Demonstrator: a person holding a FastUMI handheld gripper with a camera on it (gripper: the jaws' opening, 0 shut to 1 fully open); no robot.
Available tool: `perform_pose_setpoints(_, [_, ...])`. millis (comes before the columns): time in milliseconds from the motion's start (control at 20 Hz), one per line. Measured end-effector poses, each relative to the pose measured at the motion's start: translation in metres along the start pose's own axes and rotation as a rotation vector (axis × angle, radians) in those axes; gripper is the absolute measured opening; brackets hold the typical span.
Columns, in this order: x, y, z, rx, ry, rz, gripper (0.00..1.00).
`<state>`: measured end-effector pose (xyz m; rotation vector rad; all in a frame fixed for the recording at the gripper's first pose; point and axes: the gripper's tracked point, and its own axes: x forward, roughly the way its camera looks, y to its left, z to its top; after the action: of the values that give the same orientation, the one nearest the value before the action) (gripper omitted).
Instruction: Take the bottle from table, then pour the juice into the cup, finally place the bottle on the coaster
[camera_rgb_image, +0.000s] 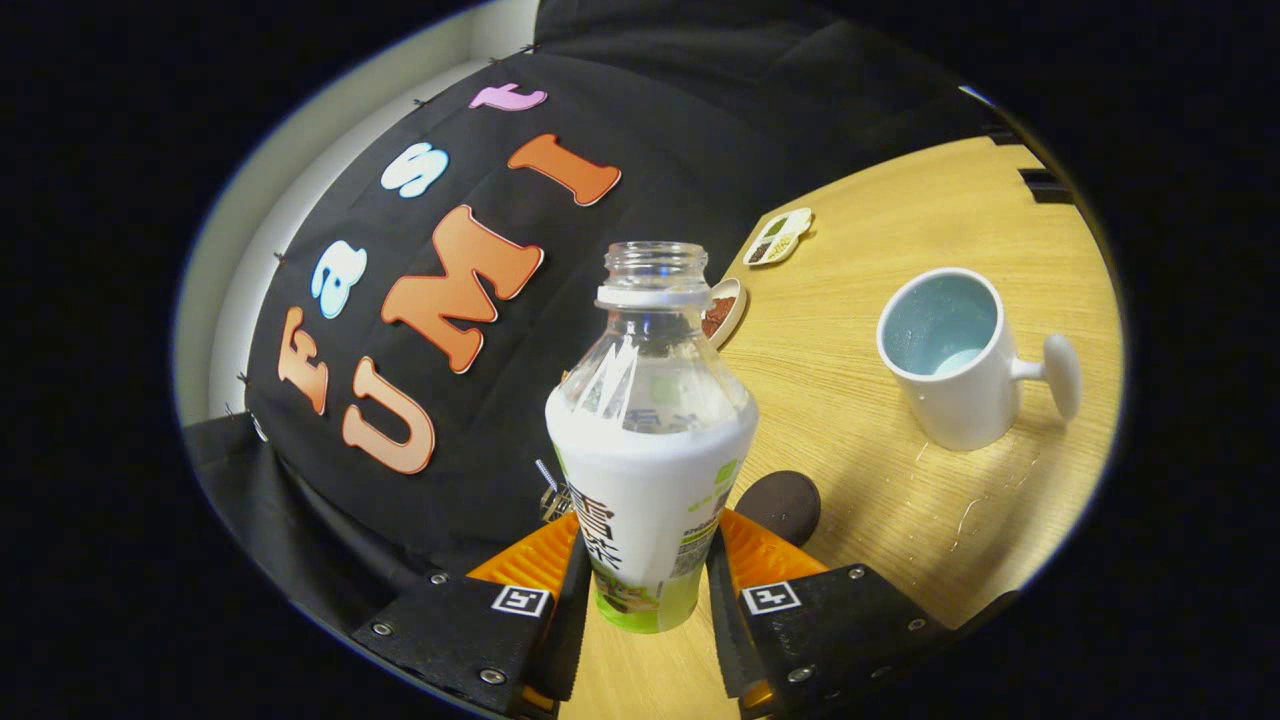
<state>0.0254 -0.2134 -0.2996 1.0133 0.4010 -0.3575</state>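
Your fingers (647, 585) are clamped on the lower body of the bottle (650, 450), one pressing each side of the labelled part, and the whole view is tilted, so the bottle looks lifted off the desk (900, 480) rather than standing on it, though I can't confirm the gap under its base. The cap is off and the neck is open. The upper part is clear and looks empty, so most of any juice sits low, hidden behind the label; judge it as light to middling, with weight that will shift as you tip it.

The plastic wall is thin and smooth, so it will likely give under pressure and could slip or twist between the fingers. Your hold low on the label is workable; keep it firm but don't crush it.

The cup (950, 355) stands at about 2 o'clock from the bottle, well apart, handle pointing away from it. The dark round coaster (780, 505) lies just beyond the right finger, at about 4 o'clock from the bottle's shoulder. Two small dishes (778, 237) sit far back near the wall.
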Motion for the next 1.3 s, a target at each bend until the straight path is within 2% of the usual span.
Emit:
perform_pose_setpoints(500, [0.008,-0.003,0.019,0.294,-0.023,0.046,0.55])
perform_pose_setpoints(1100, [0.008,0.002,0.033,0.478,-0.041,0.075,0.55])
perform_pose_setpoints(1300, [0.002,0.007,0.043,0.573,-0.049,0.122,0.55])
